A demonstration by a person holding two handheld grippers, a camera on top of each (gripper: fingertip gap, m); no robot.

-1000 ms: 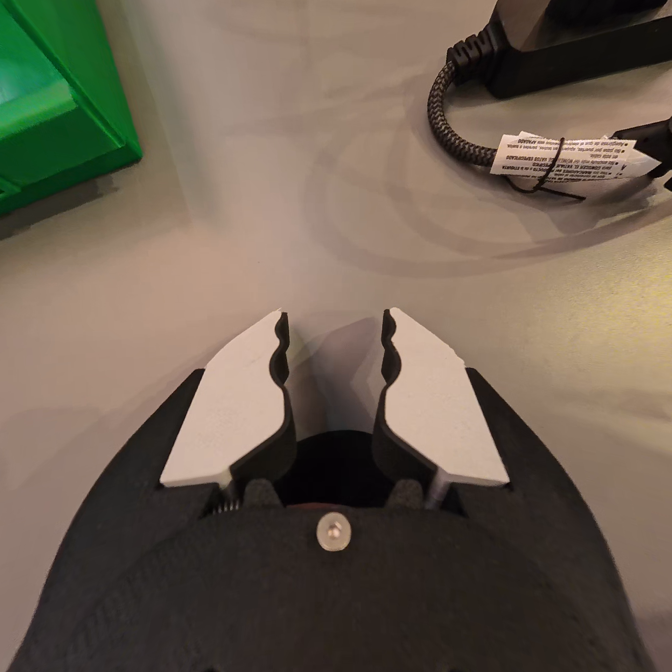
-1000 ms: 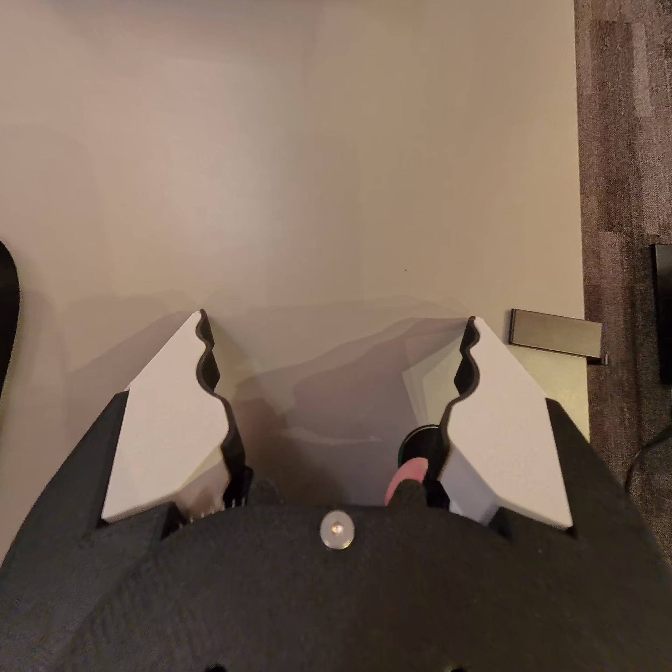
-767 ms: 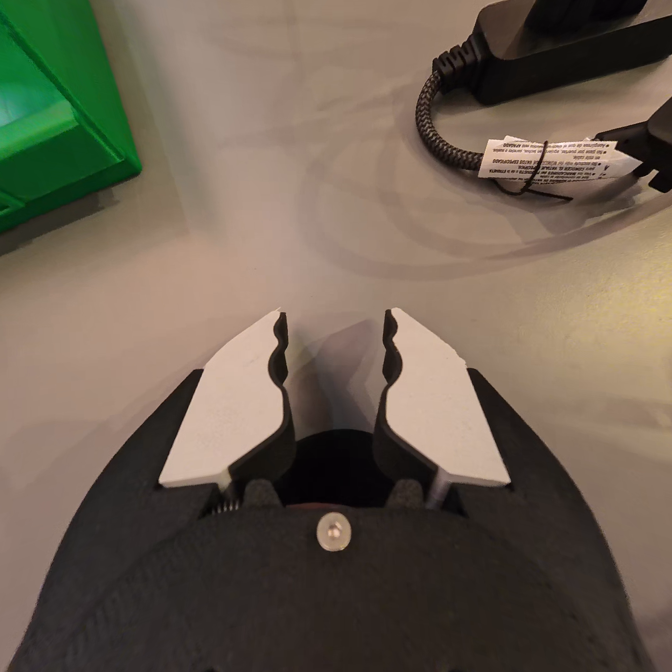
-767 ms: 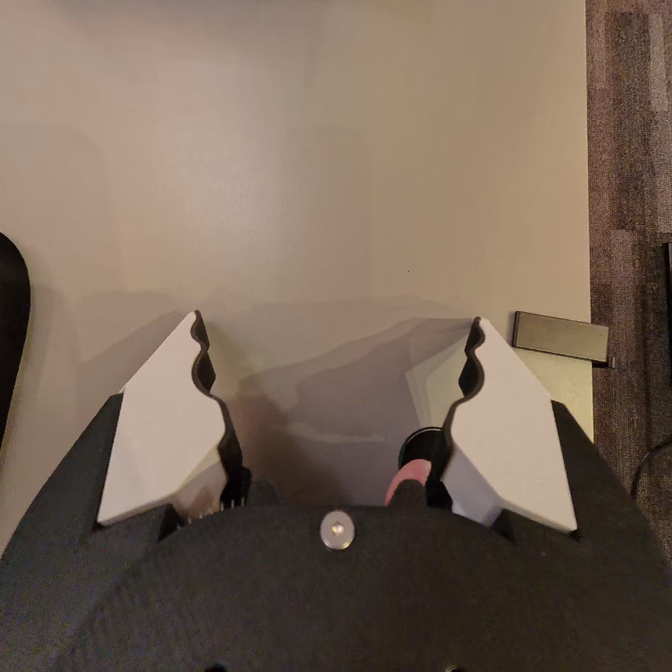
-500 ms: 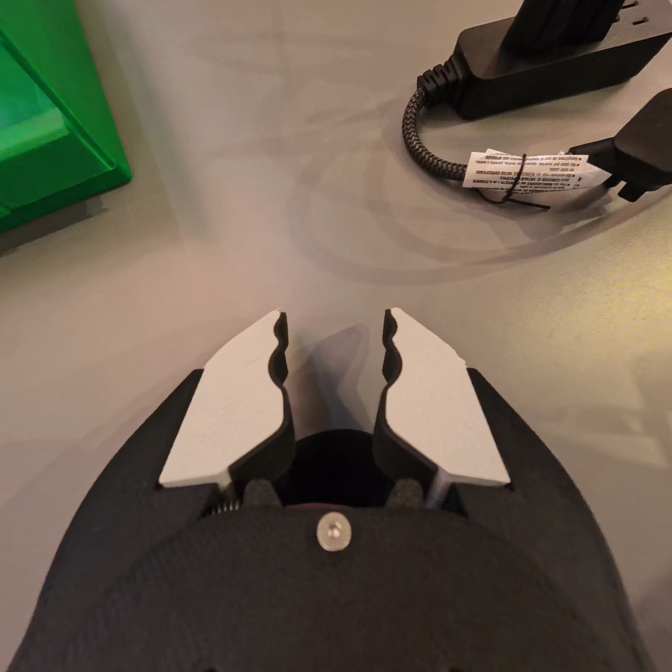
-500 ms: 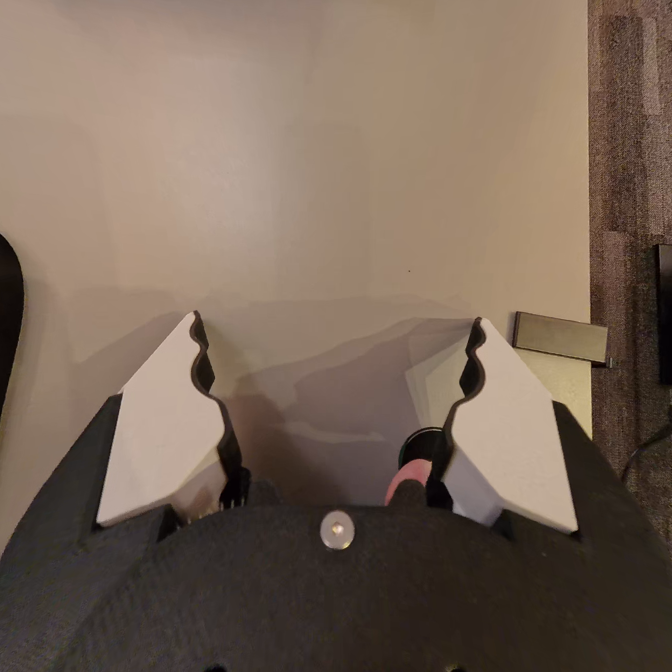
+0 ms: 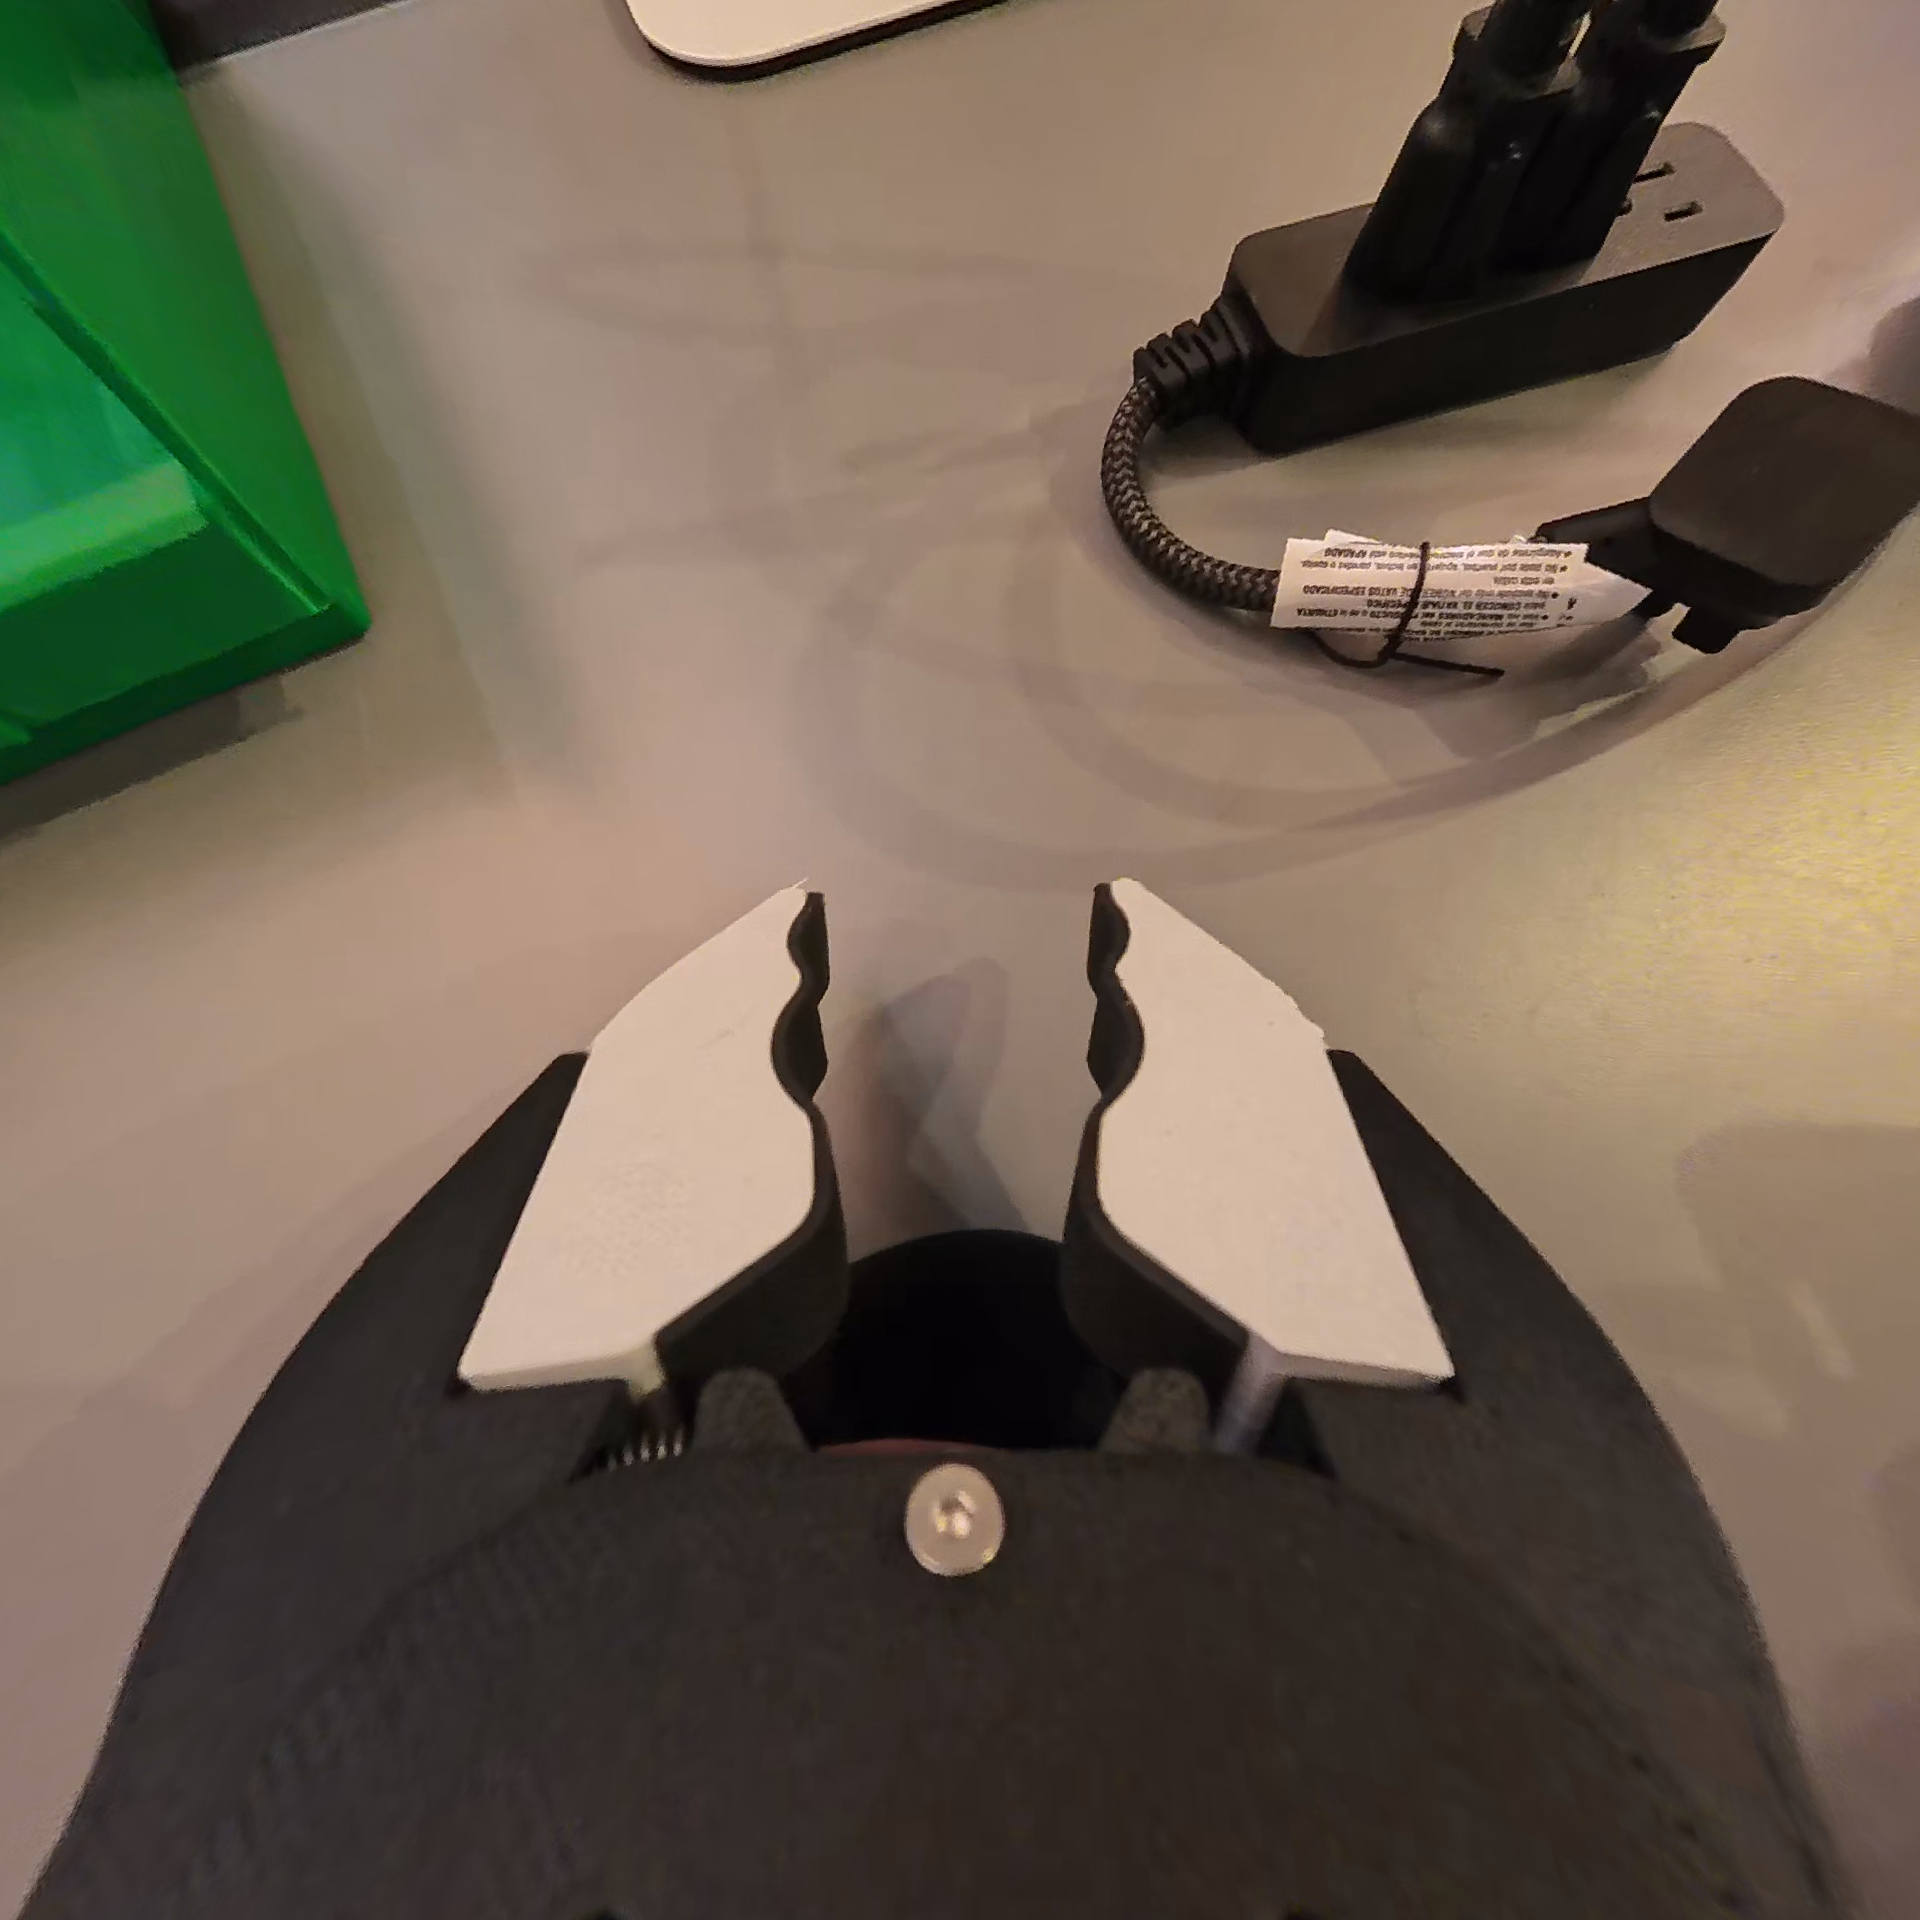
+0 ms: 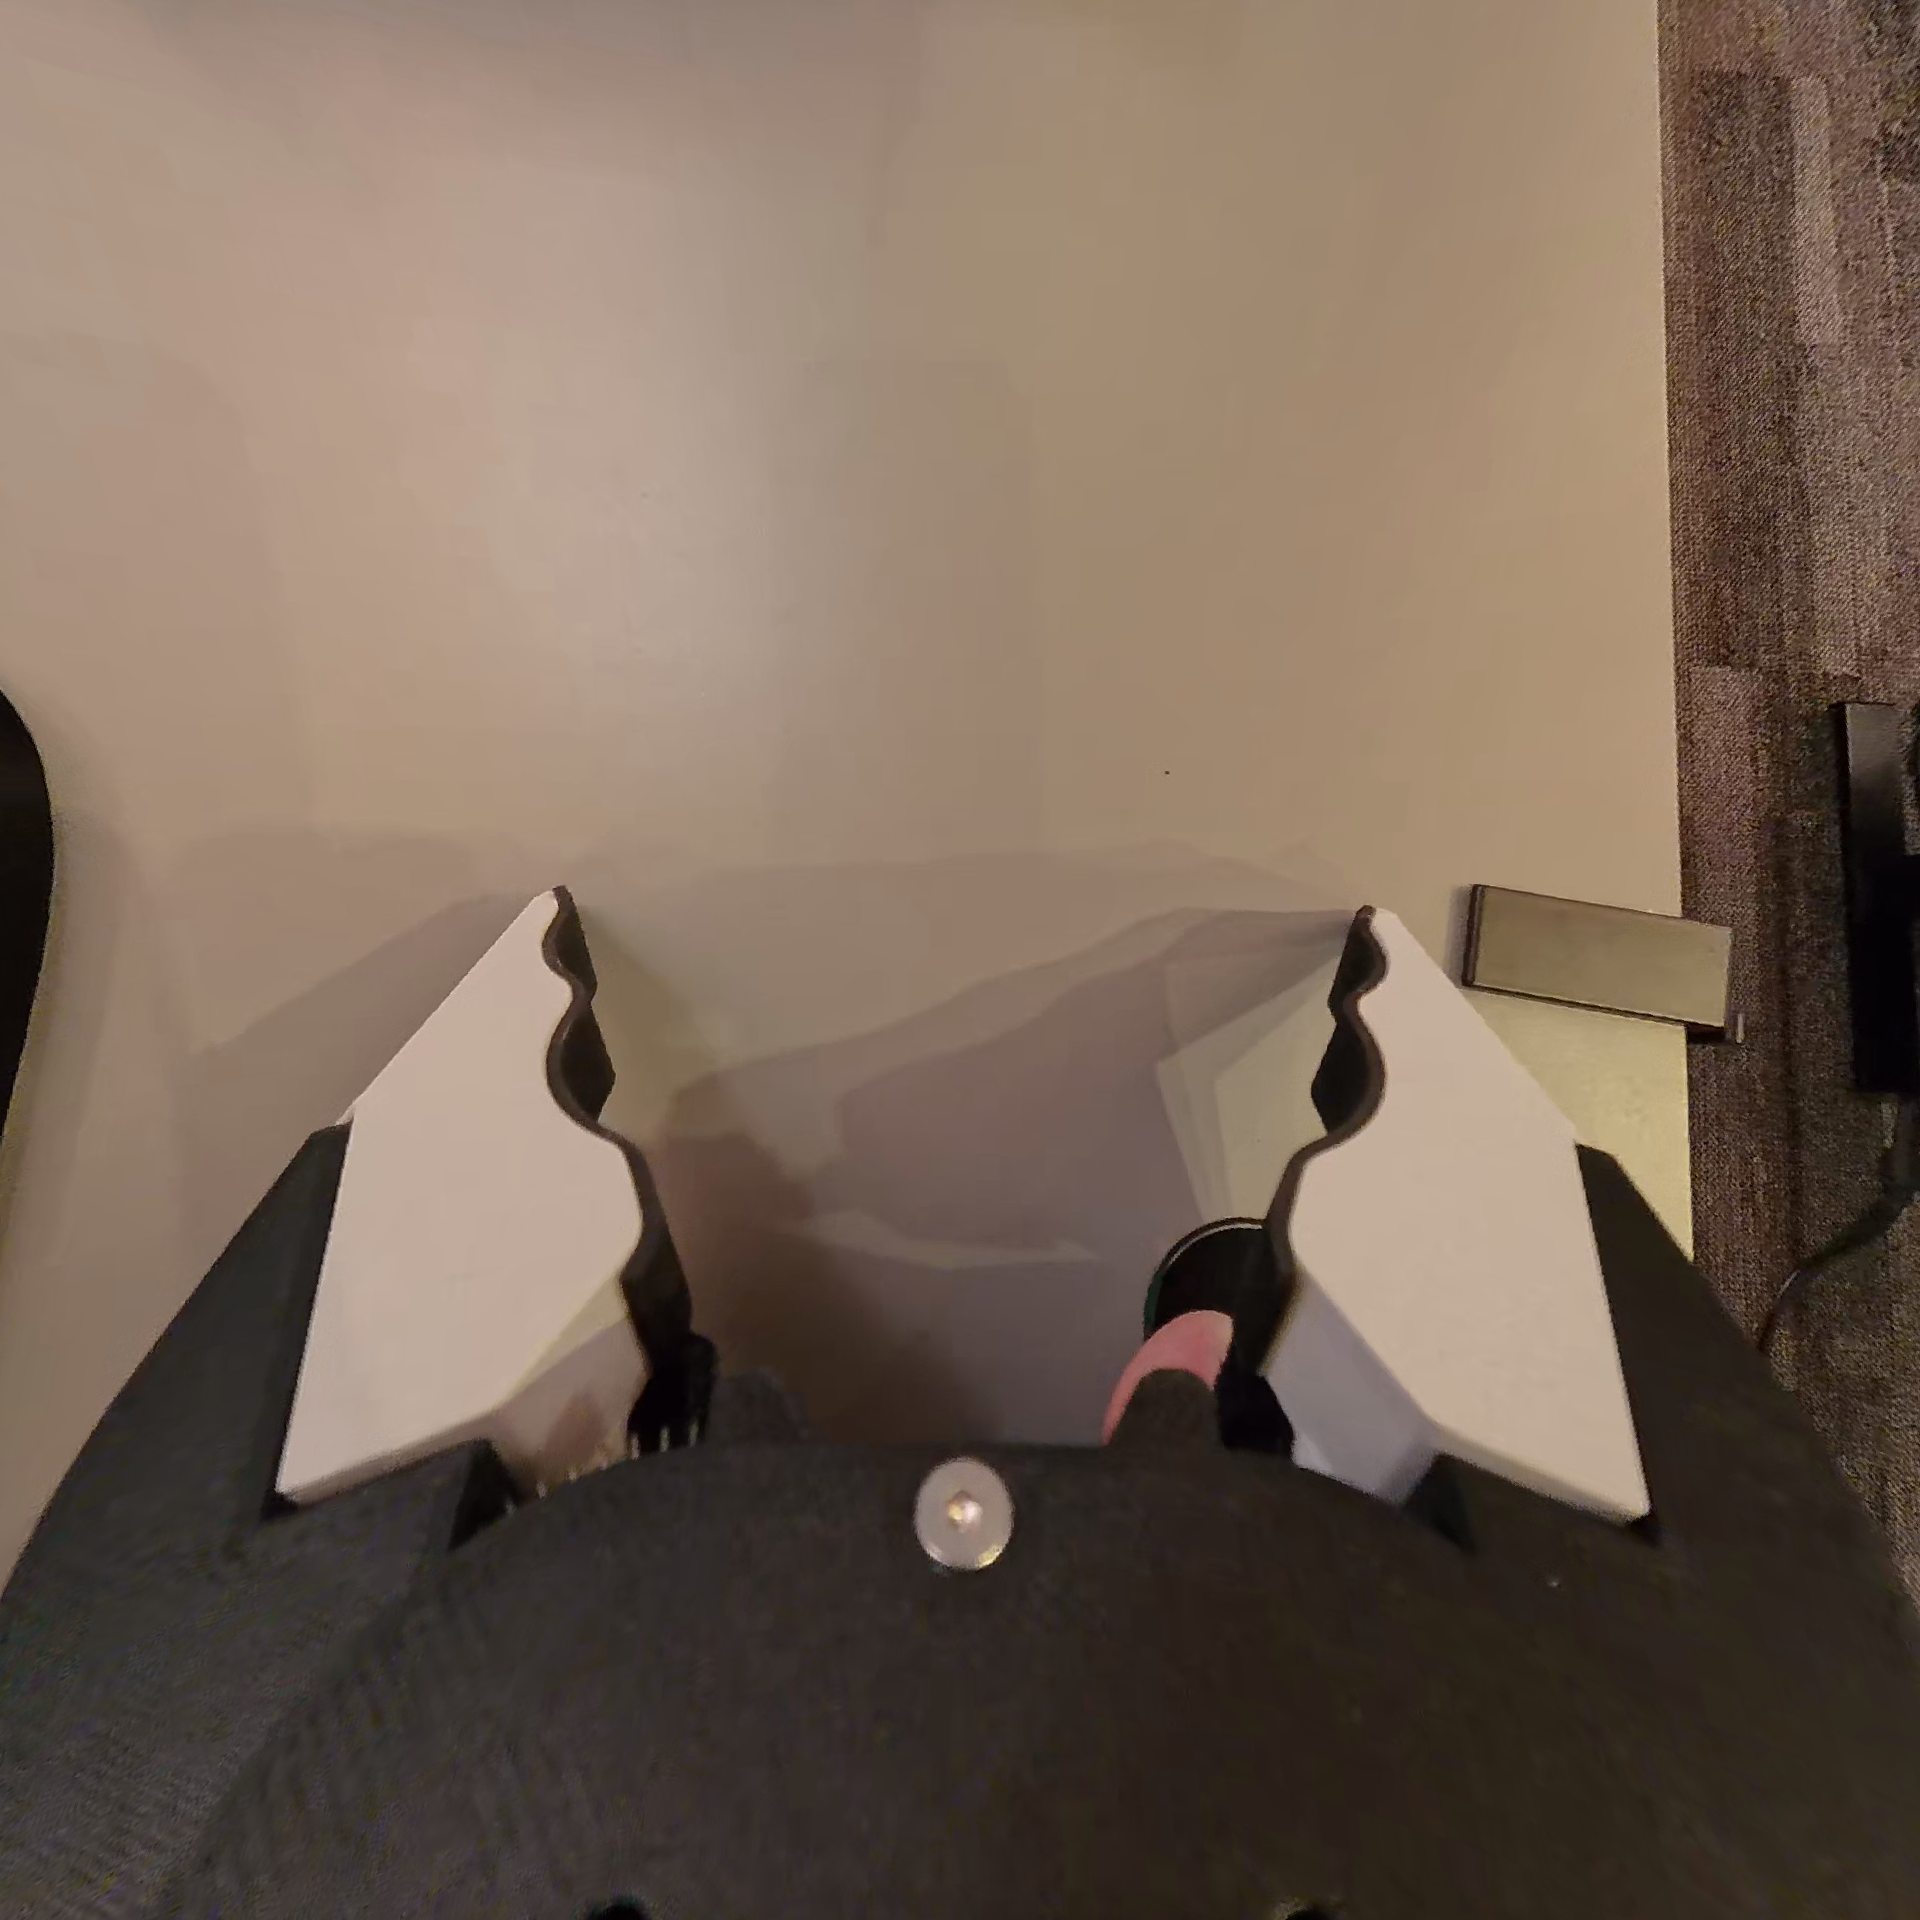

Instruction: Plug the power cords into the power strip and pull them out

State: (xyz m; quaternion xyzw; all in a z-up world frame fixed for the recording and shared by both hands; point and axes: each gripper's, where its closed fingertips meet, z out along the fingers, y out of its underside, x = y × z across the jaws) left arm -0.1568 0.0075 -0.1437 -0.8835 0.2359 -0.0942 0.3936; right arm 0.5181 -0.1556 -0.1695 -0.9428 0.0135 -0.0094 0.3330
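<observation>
Pale grey tabletop [image 7: 520, 935] under warm indoor light, edged on the right by dark grey carpet [image 8: 1787, 416]; green bin [image 7: 125, 436] at left.

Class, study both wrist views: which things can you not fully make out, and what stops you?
- Plugs in the power strip: tops cut off by the left wrist view's upper edge.
- Pale flat object: same edge.
- Dark curved shape: cut by the right wrist view's left edge; unidentifiable.
- Power strip: absent from the right wrist view.
</observation>
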